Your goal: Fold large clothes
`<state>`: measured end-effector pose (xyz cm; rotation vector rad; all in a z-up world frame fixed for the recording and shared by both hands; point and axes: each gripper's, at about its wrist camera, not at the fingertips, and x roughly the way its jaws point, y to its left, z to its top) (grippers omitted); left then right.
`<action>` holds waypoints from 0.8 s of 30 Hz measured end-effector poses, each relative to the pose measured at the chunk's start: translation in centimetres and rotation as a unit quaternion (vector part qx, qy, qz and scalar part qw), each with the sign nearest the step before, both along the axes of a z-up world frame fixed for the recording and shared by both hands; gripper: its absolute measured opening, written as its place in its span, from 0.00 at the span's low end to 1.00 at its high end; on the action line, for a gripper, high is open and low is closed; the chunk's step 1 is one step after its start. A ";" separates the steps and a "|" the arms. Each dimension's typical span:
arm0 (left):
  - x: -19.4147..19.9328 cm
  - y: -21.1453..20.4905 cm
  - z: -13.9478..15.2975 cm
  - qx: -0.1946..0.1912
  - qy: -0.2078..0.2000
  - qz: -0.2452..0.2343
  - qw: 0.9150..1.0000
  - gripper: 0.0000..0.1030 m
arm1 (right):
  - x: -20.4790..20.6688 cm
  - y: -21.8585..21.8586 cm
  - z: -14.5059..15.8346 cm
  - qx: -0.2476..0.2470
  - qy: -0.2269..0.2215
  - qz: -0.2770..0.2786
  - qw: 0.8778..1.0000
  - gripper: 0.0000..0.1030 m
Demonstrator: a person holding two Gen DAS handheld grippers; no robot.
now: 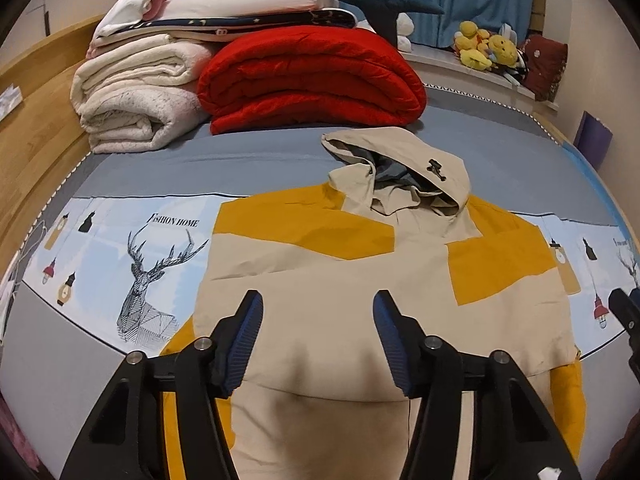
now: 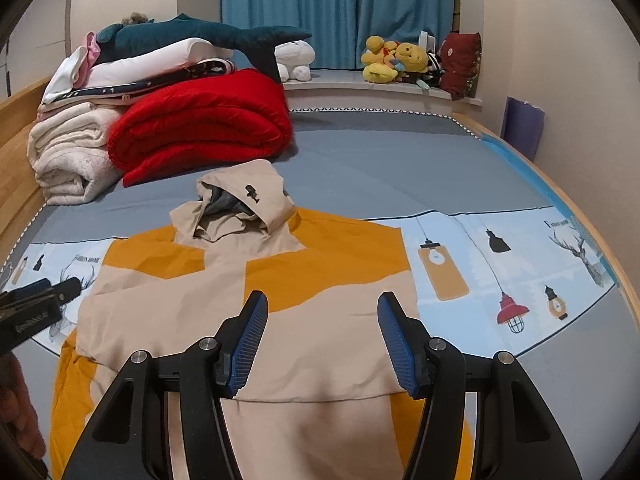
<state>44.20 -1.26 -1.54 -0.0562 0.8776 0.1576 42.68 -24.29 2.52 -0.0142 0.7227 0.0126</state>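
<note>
A beige and mustard-yellow hooded jacket (image 1: 360, 280) lies flat on the bed with its hood (image 1: 400, 168) pointing to the far side and both sleeves folded across the chest. It also shows in the right wrist view (image 2: 248, 300). My left gripper (image 1: 318, 316) is open and empty above the jacket's lower middle. My right gripper (image 2: 322, 316) is open and empty above the jacket's lower right part. The left gripper's tip (image 2: 40, 292) shows at the left edge of the right wrist view, and the right gripper's body (image 1: 628, 312) shows at the right edge of the left wrist view.
The bed sheet (image 1: 160, 168) is grey-blue with a light printed band of deer and lamps. A red folded quilt (image 1: 308, 80) and white folded blankets (image 1: 136, 92) are stacked at the far left, a plush shark (image 2: 200, 36) on top. Plush toys (image 2: 392, 60) sit on the window ledge. A wooden bed frame (image 1: 36, 128) runs along the left.
</note>
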 end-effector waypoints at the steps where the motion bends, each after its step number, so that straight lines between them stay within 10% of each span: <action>1: 0.2 -0.1 -0.1 0.000 0.000 0.000 1.000 0.44 | 0.1 0.0 0.0 -0.002 -0.002 0.003 1.000 0.55; 9: 0.9 -0.9 -0.7 -0.005 -0.008 0.006 1.000 0.25 | 0.5 -1.0 -0.5 -0.003 0.003 0.007 1.000 0.26; 24: 1.9 -2.0 -2.3 0.028 -0.011 -0.012 0.999 0.11 | 1.3 -3.0 -0.7 0.013 0.006 -0.005 1.000 0.08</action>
